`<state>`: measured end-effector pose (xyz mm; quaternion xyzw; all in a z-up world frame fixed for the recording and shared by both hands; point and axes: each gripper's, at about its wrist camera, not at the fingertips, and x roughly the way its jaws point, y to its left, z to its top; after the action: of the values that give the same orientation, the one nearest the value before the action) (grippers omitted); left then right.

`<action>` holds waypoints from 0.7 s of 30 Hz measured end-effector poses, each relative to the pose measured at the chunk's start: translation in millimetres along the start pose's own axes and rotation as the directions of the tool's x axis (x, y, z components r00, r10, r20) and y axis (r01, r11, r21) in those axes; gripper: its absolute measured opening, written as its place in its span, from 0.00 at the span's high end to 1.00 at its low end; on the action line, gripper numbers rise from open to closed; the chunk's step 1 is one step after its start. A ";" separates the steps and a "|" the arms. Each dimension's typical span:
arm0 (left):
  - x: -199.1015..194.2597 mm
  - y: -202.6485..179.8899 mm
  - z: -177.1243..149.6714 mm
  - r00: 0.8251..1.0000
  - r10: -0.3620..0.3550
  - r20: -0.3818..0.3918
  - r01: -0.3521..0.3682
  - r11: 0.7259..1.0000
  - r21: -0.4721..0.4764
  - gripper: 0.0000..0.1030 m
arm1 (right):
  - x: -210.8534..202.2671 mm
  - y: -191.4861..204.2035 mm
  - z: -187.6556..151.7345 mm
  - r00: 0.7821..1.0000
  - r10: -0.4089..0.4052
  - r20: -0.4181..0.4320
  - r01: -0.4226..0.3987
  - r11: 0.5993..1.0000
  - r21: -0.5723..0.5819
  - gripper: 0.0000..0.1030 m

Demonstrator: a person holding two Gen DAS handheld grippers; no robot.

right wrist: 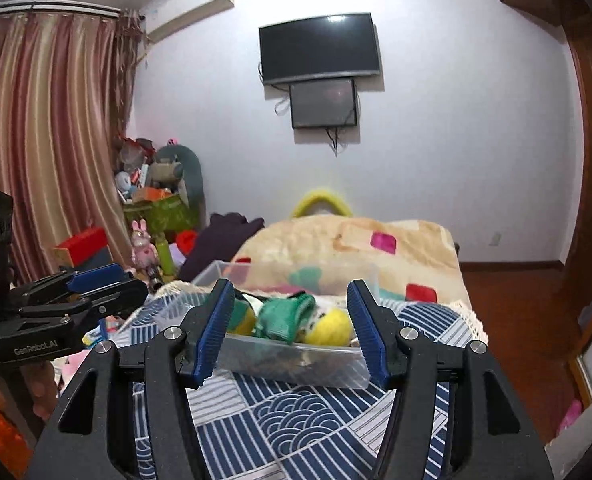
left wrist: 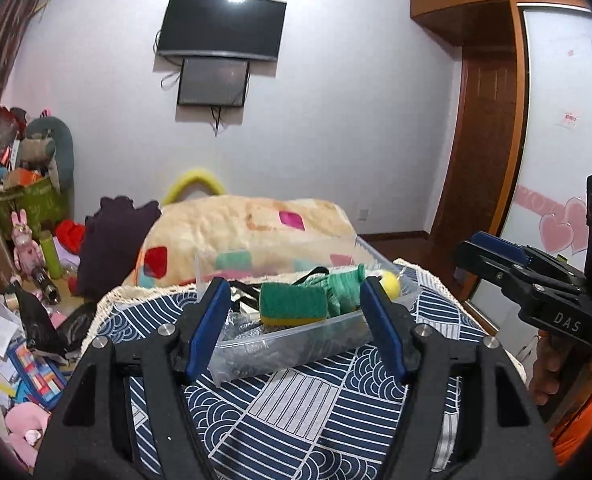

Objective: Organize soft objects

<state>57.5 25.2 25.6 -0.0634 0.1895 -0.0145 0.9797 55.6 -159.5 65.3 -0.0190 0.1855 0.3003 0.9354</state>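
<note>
Two tools hover side by side above a blue-and-white patterned cloth (left wrist: 296, 400) that covers the desk, both aimed at a clear plastic bin (left wrist: 296, 340) resting on that cloth. The left tool (left wrist: 296, 320) has its blue-padded jaws spread apart with nothing between the pads; the bin sits beyond them, seen through the gap. The right tool (right wrist: 289, 330) is likewise released, its jaws apart and empty, and from the left wrist view it shows at the right edge, carried by a hand (left wrist: 552, 372). Inside the bin lie the soft things: a green-and-yellow sponge (left wrist: 293, 304) toward the left, a green knitted piece (right wrist: 285, 316) in the middle just beside it, and a yellow ball (right wrist: 330, 330) at the right end, touching the knit. A black strap (left wrist: 310, 276) curls behind the sponge. Beyond the bin a beige blanket with coloured patches (left wrist: 251, 236) lies heaped on the bed, and a dark purple garment (left wrist: 115, 248) sits to its left. On the far wall hangs a black television (left wrist: 221, 26) with a smaller screen (left wrist: 213, 82) beneath it, and clutter crowds the left corner.
</note>
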 end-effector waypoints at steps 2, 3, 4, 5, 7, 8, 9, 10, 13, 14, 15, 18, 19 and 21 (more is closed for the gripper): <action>-8.3 -2.4 0.3 1.000 0.004 0.018 -0.005 1.000 0.008 0.30 | -3.4 3.8 0.2 1.000 0.007 0.012 -0.007 1.000 -0.008 0.44; -12.3 -3.3 -0.1 1.000 0.007 0.028 -0.008 1.000 0.010 0.29 | -4.4 5.6 0.0 1.000 0.010 0.017 -0.009 1.000 -0.010 0.43; -16.0 -3.7 -0.5 0.999 0.012 0.037 -0.012 1.000 0.011 0.26 | -5.7 7.1 -0.7 1.000 0.013 0.021 -0.012 1.000 -0.011 0.43; -17.9 -3.6 -0.9 0.999 0.014 0.042 -0.014 1.000 0.010 0.26 | -7.1 8.1 -0.9 0.999 0.019 0.028 -0.018 1.000 -0.011 0.43; -24.6 -3.9 -2.5 0.998 0.019 0.058 -0.019 1.000 0.009 0.21 | -8.3 9.5 -1.4 0.999 0.021 0.034 -0.020 1.000 -0.008 0.38; -26.5 -3.3 -3.4 0.998 0.022 0.064 -0.022 1.000 0.008 0.19 | -9.2 9.6 -2.3 0.999 0.019 0.040 -0.019 1.000 -0.005 0.30; -28.8 -3.5 -4.5 0.997 0.023 0.070 -0.024 1.000 0.008 0.13 | -10.7 9.8 -3.8 0.999 0.018 0.051 -0.018 1.000 -0.002 0.26; -30.7 -3.8 -5.8 0.997 0.026 0.076 -0.026 1.000 0.010 0.10 | -12.7 10.0 -5.8 0.998 0.016 0.056 -0.016 1.000 -0.001 0.24; -34.4 -4.8 -10.2 0.995 0.039 0.092 -0.040 0.999 0.010 0.06 | -12.1 12.1 -8.8 0.999 0.012 0.051 -0.012 1.000 -0.005 0.21; -35.4 -5.3 -11.7 0.995 0.038 0.094 -0.039 0.999 0.010 0.06 | -11.8 12.3 -10.2 0.999 0.008 0.051 -0.008 1.000 -0.007 0.20; -35.0 -5.8 -12.9 0.995 0.036 0.093 -0.037 0.999 0.011 0.05 | -11.3 13.0 -11.6 0.999 0.002 0.052 -0.001 1.000 -0.010 0.19; -36.1 -7.0 -16.1 0.994 0.041 0.097 -0.043 0.999 0.015 0.02 | -10.3 12.5 -14.6 0.999 -0.002 0.052 0.002 1.000 -0.007 0.16; -36.5 -7.0 -16.9 0.994 0.045 0.100 -0.047 0.999 0.014 0.01 | -11.2 12.7 -15.0 0.999 -0.002 0.052 0.002 1.000 -0.003 0.15; -36.9 -6.5 -17.9 0.993 0.047 0.104 -0.048 0.999 0.008 0.01 | -11.2 11.9 -16.5 0.998 -0.008 0.056 0.008 1.000 0.005 0.11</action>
<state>16.5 18.5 23.6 -0.0545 0.1395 0.0112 0.9887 34.9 -158.3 54.8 -0.0094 0.1600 0.2964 0.9415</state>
